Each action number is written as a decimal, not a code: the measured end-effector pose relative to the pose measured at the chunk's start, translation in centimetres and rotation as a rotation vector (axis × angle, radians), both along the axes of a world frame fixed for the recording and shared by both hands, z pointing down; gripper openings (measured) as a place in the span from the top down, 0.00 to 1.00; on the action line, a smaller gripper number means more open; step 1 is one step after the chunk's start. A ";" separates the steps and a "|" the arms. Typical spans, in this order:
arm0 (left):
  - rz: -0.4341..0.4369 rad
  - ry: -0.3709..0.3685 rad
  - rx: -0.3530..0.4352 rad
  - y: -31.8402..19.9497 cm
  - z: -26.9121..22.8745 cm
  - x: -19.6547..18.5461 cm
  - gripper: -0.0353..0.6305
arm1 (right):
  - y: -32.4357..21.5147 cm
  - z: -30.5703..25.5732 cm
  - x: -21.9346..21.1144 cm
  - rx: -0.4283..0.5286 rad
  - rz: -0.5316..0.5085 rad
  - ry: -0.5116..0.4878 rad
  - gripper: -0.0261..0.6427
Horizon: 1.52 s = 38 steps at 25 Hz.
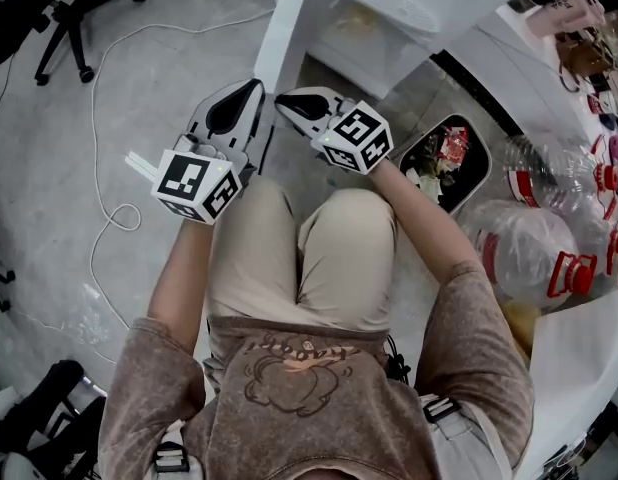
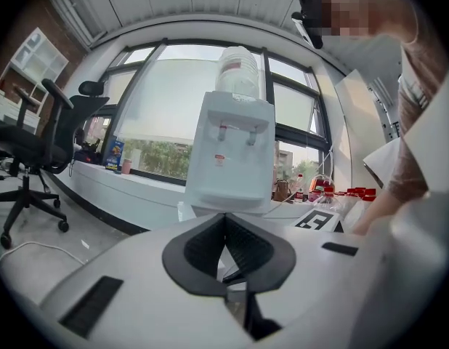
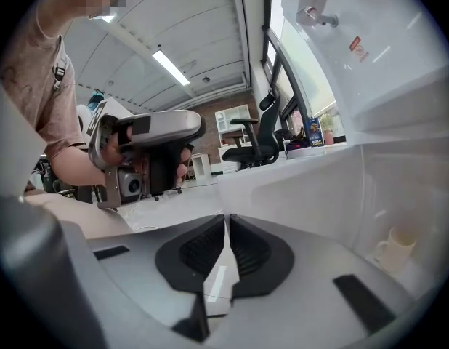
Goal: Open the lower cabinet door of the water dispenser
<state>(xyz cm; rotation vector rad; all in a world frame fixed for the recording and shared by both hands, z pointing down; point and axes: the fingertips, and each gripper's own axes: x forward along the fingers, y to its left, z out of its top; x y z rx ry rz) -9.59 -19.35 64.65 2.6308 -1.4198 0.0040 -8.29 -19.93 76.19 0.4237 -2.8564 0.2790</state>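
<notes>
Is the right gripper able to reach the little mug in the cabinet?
Probably yes. The cabinet door stands open, and nothing shows between the right gripper and the mug. Its jaws are shut, so they would need to open first.

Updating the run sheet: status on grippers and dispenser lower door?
Left gripper shut, empty; right gripper shut, empty. White lower cabinet door stands swung open. Pale mug sits inside; nothing in the way.

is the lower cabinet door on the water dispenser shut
No, the lower cabinet door stands swung out in the head view, and the right gripper view shows a mug sitting inside.
</notes>
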 end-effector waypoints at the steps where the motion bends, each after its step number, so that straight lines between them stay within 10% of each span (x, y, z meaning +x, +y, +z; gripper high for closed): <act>1: -0.010 -0.002 0.000 0.0 0.0 -0.5 0.92 | -0.1 -0.1 -0.5 -0.001 -0.004 -0.001 0.92; 38: -0.178 0.055 -0.001 1.3 0.8 -8.9 0.92 | -2.6 -0.2 -9.2 -0.027 -0.054 0.033 0.95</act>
